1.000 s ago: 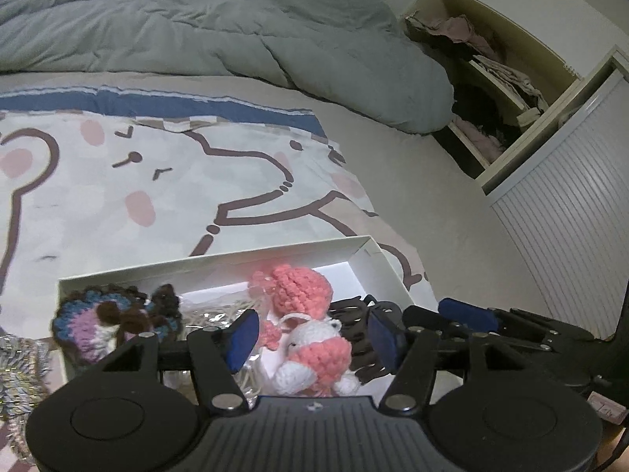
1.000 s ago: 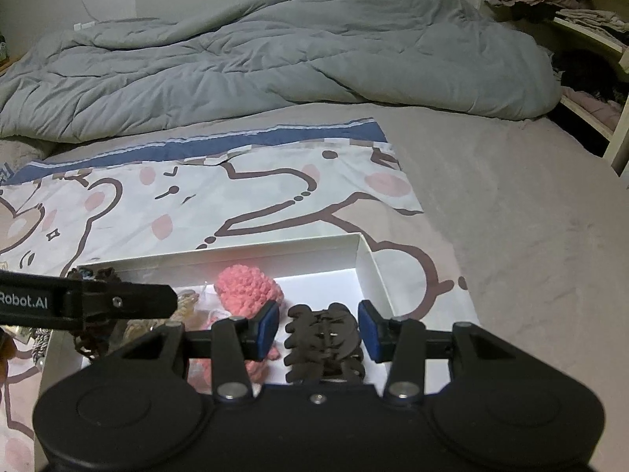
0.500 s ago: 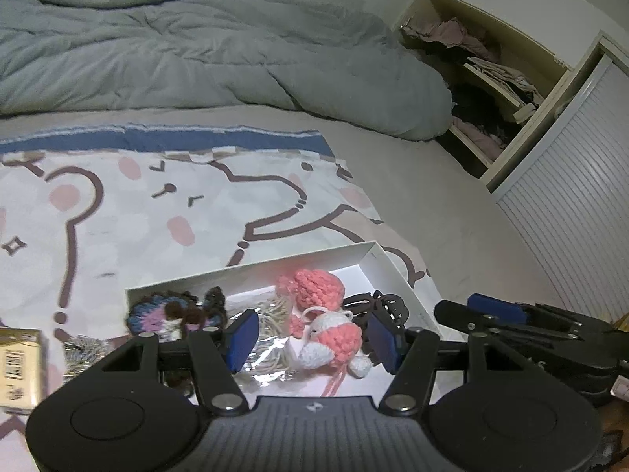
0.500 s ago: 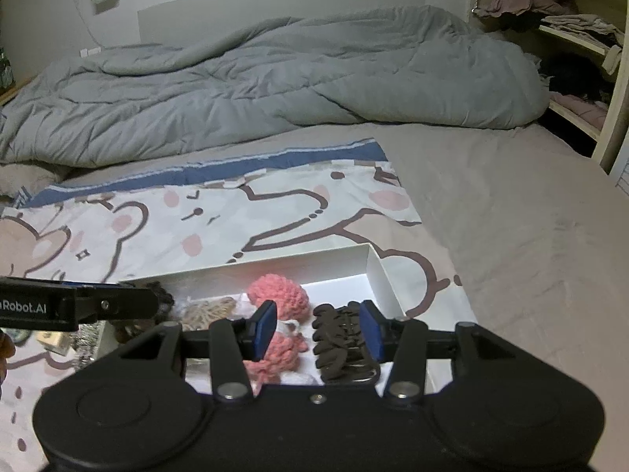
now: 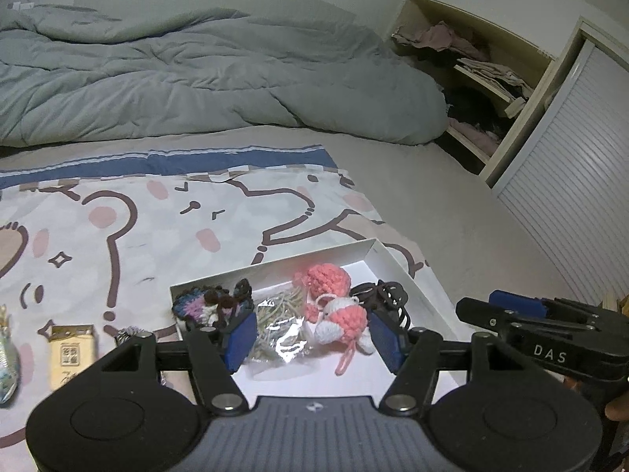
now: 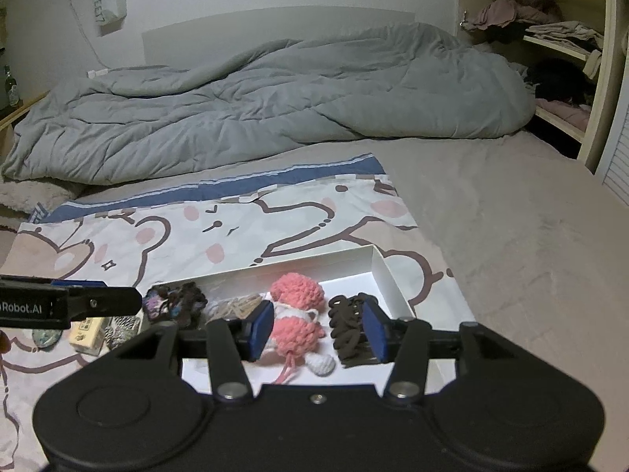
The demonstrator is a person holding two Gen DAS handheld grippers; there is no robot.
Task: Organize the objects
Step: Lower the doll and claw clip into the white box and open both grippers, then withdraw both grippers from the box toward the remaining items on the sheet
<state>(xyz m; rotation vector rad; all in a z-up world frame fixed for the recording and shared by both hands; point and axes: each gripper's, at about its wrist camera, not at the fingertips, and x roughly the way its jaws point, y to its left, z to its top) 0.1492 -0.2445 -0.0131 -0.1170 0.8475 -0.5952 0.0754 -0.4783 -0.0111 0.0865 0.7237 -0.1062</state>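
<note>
Left gripper [image 5: 312, 334] is hovering above the near end of the shallow white cardboard box [image 5: 397, 265], its blue-padded fingers [image 5: 240, 334] spread wide and holding nothing. Right gripper [image 6: 317, 328] is hovering over the same box from the right side, fingers [image 6: 373, 328] equally wide apart, nothing between them in contact that can be confirmed.

The box is lying on the cartoon-bear printed sheet [image 5: 118, 216], its long axis running left to right. Contents, nearest first: a crinkled clear foil packet of pale sticks [image 5: 281, 328] is sitting mid-box; just right of it a pink-and-white crocheted doll [image 5: 346, 320] is lying on its side, pink cord trailing toward the camera. A round pink crocheted ball [image 5: 328, 279] is resting just behind the doll, touching it. A dark brown plastic claw hair clip [image 6: 348, 324] is lying at the right end, near the box wall. A blue, purple and brown crocheted piece [image 5: 212, 305] is occupying the left end.

Outside the box, on the sheet to the left, a small yellow-and-cream packet [image 5: 72, 354] is lying flat, with a silvery wrapped item [image 5: 8, 358] at the frame edge beyond it.

Farther back, a rumpled grey duvet [image 5: 196, 82] is covering the bed. An open cream shelf of folded clothes [image 5: 471, 67] is standing at far right.
</note>
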